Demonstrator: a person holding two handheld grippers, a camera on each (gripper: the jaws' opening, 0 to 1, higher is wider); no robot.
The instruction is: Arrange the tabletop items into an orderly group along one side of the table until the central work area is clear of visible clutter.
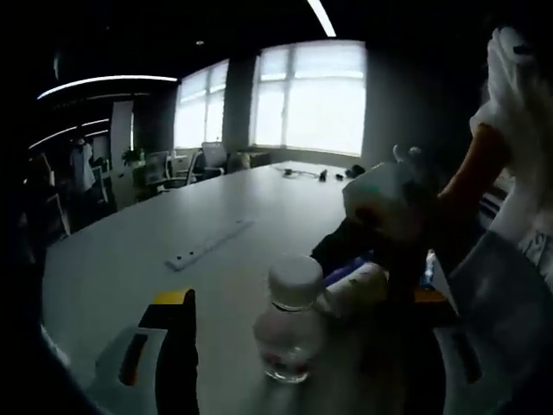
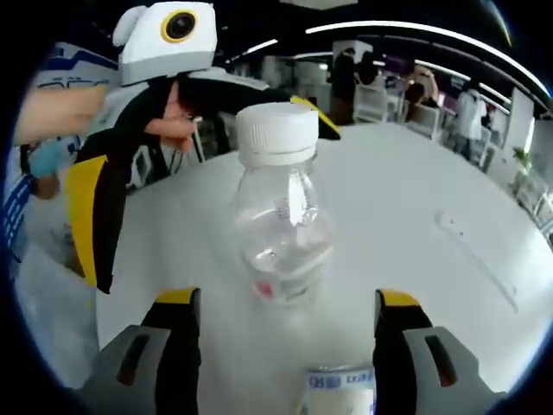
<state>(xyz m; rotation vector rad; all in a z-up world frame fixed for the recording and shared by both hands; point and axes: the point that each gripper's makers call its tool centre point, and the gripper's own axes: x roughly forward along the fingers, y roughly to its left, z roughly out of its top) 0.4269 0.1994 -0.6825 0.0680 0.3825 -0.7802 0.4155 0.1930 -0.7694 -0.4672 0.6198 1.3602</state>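
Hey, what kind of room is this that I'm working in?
Most likely an office meeting room: a long pale conference table with a cable strip set in its top, office chairs along its far side, big windows, and ceiling light strips.

Clear glossy plastic bottle [image 2: 282,226], white ribbed cap [image 2: 277,132]; smooth matt table [image 2: 406,207].

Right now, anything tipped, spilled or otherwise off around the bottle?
Nothing stands out. The clear bottle stands upright on the table, white cap on, no spill visible. It sits ahead of the open right tongs, untouched. A small labelled container sits at the view's bottom edge.
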